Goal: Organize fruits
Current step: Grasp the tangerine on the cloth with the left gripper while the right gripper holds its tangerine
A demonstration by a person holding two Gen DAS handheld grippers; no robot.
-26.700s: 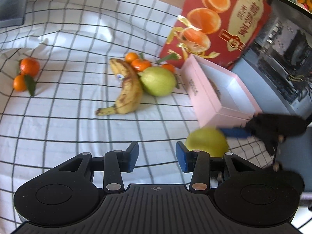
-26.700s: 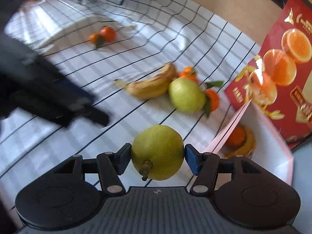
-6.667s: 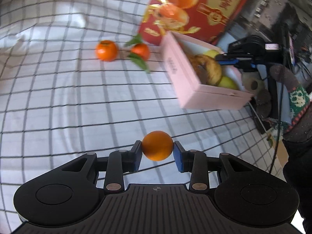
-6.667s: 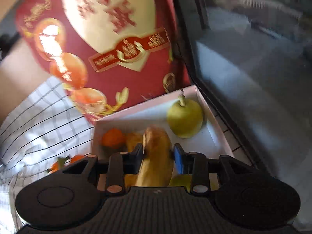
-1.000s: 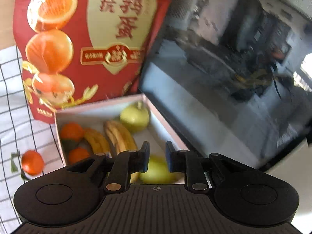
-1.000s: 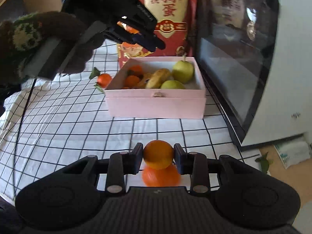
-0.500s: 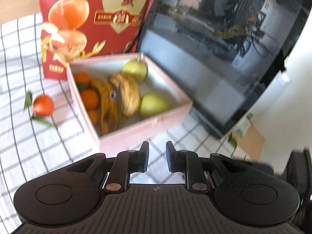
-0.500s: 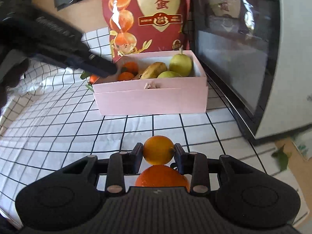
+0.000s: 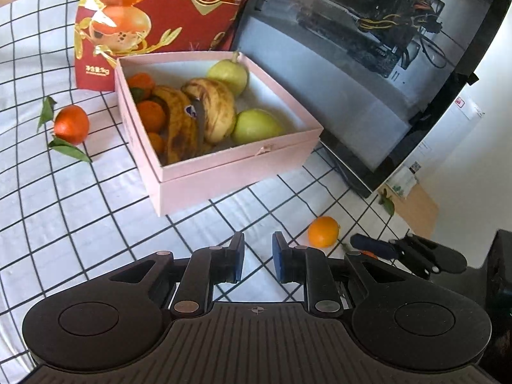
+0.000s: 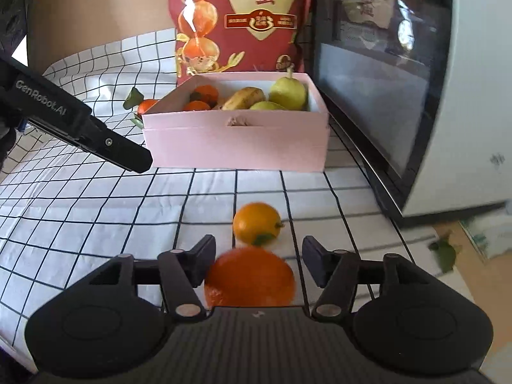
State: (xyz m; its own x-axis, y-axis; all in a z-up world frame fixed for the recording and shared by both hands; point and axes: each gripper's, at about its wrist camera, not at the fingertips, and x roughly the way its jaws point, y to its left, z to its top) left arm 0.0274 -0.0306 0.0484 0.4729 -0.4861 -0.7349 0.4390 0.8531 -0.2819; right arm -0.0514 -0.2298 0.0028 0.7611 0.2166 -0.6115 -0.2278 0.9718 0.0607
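Note:
A pink box on the checked cloth holds two bananas, two green pears and several tangerines. It also shows in the right wrist view. My right gripper is open; an orange lies loose on the cloth just ahead of it and a second orange lies between its fingers, not gripped. The first orange also shows in the left wrist view. My left gripper is nearly shut and empty, in front of the box. A leafy tangerine lies left of the box.
A red fruit bag stands behind the box. A dark-glass appliance stands right of it. The cloth's edge is close on the right, with leaves on the floor beyond. The left gripper's body reaches in from the left.
My right gripper has opened and let go of the orange, which now lies on the cloth in front of it. My left gripper has drawn back from the box, still empty.

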